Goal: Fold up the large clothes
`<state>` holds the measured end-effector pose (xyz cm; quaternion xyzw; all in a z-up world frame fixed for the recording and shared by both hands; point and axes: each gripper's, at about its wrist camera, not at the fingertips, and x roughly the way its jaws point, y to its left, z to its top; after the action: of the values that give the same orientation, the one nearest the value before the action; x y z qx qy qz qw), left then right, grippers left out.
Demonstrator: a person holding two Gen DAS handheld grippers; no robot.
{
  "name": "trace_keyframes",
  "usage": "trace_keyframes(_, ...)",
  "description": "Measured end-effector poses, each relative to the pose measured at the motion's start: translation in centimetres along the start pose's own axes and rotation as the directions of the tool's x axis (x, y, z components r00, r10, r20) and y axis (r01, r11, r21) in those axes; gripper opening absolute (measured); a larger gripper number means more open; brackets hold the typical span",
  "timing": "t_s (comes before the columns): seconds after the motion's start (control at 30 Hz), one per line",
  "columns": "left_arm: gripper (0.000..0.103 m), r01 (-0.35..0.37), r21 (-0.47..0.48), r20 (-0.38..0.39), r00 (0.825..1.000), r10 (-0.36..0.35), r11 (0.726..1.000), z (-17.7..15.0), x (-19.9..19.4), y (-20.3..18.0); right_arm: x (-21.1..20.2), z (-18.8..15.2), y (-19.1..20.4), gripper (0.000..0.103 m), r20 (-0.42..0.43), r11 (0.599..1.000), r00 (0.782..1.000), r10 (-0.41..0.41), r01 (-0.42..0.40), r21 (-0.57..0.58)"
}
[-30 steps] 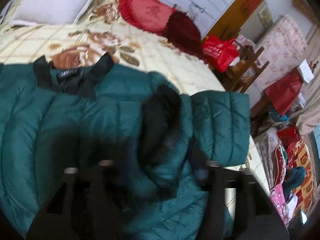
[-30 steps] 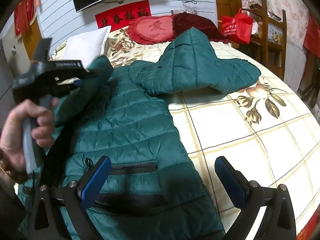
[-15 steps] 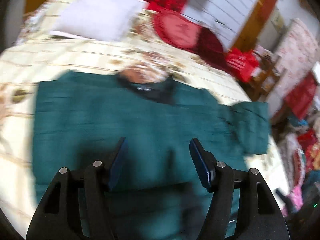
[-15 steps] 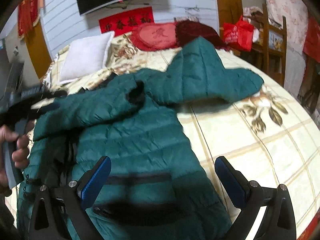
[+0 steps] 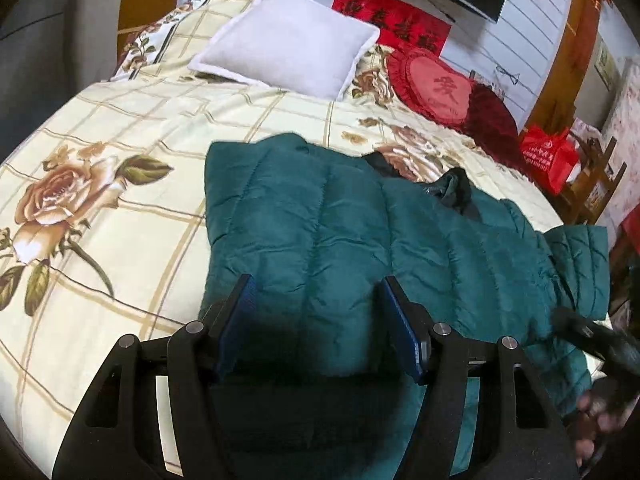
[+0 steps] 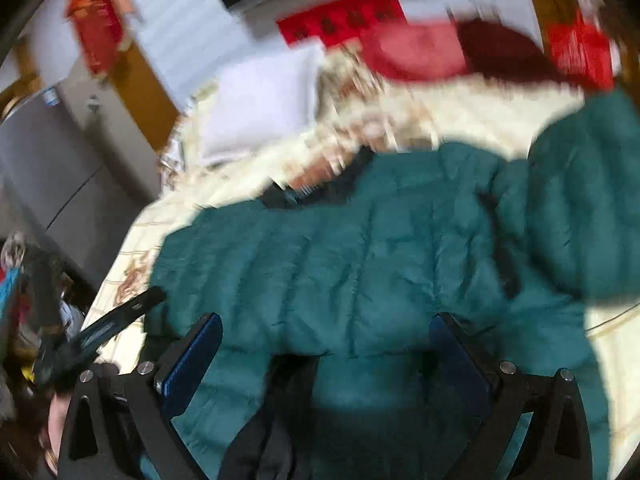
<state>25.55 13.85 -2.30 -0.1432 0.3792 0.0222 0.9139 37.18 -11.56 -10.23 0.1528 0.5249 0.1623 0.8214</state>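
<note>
Jacket [image 5: 360, 248] lies below red Chinese-lettered banner [image 5: 394, 26]

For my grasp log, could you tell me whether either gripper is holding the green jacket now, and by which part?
Neither: the left gripper and right gripper both hang open over the green jacket.

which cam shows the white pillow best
The left wrist view: the white pillow is sharp there, all four corners visible, lying on the floral bedspread beyond the green jacket. The right wrist view shows the same pillow only as a motion-blurred pale shape.
</note>
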Motion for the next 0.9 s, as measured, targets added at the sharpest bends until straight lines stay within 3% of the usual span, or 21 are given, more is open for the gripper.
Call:
trace_keyframes(0.07,0.064,0.022,-0.017,-0.030,0.999,-0.022,1.000,0.1,0.7,0.1,1.7,0.9,-2.2,0.103,-0.018,0.996,1.000,-0.001,0.003,0.095)
trace_keyframes(0.1,0.064,0.028,-0.025,-0.033,0.999,-0.029,0.999,0.1,0.8,0.1,1.8,1.6,-2.6,0.103,0.014,0.994,1.000,0.006,-0.008,0.106)
trace_keyframes(0.33,0.064,0.039,-0.011,-0.044,0.998,-0.039,0.999,0.1,0.6,-0.7,3.4,3.9,-2.2,0.101,0.031,0.990,0.990,-0.140,0.140,-0.002)
trace_keyframes(0.43,0.064,0.074,-0.052,-0.013,0.997,-0.075,0.996,0.6,-0.5,-0.1,1.7,3.8,-2.4,0.101,0.029,0.977,0.978,-0.206,0.204,0.053)
trace_keyframes(0.53,0.064,0.064,-0.081,0.052,0.997,-0.060,0.995,1.3,-1.8,0.7,-2.2,4.2,-1.3,0.101,0.127,0.970,0.965,-0.229,0.216,0.108)
trace_keyframes(0.6,0.064,0.044,-0.088,0.057,0.998,-0.039,0.995,1.5,-1.6,1.1,-3.1,5.1,1.4,0.101,0.201,0.976,0.956,-0.212,0.216,0.000)
trace_keyframes(0.67,0.064,0.023,-0.098,0.011,1.000,-0.022,0.995,1.3,-0.3,1.6,-2.1,5.3,4.0,0.102,0.233,0.963,0.959,-0.163,0.206,-0.173)
trace_keyframes(0.73,0.064,0.005,-0.084,-0.027,1.000,-0.007,0.996,0.8,0.8,1.6,0.2,5.3,4.1,0.102,0.183,0.946,0.969,-0.168,0.211,-0.248)
trace_keyframes(0.8,0.064,-0.013,-0.061,-0.023,1.000,0.012,0.998,0.6,0.9,1.3,3.3,5.1,1.9,0.102,0.016,0.962,0.987,-0.159,0.159,-0.224)
trace_keyframes(0.83,0.066,-0.007,-0.058,-0.025,1.000,0.006,0.998,0.5,1.0,1.2,5.2,4.8,0.2,0.103,-0.100,0.976,0.986,-0.133,0.113,-0.188)
trace_keyframes(0.9,0.067,-0.001,-0.050,-0.031,1.000,-0.001,0.999,0.3,1.2,1.0,4.3,4.6,-0.8,0.103,-0.034,0.978,0.995,-0.096,0.088,-0.188)
